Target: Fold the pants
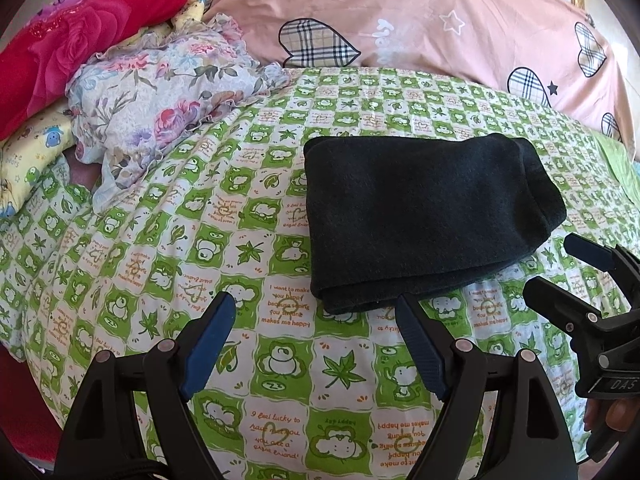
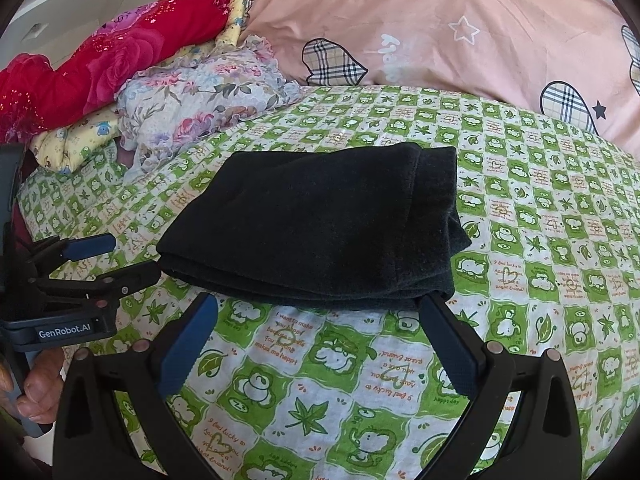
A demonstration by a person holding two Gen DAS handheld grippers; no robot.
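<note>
A pink quilt [image 1: 460, 12] with plaid hearts banks the far side of a green-checked bedsheet [image 1: 280, 380]. Black pants [image 1: 424, 220], folded into a thick rectangle, lie on the sheet at 12 o'clock from both grippers (floral bedding [image 1: 168, 96] piled at 10 o'clock). The left gripper [image 1: 316, 316] and right gripper [image 2: 320, 312] are both spread wide, grasping nothing.

Folded black pants [image 2: 316, 224] lying on bed [image 2: 540, 208] — right gripper [image 2: 320, 340] hovering wide apart just before near edge.
</note>
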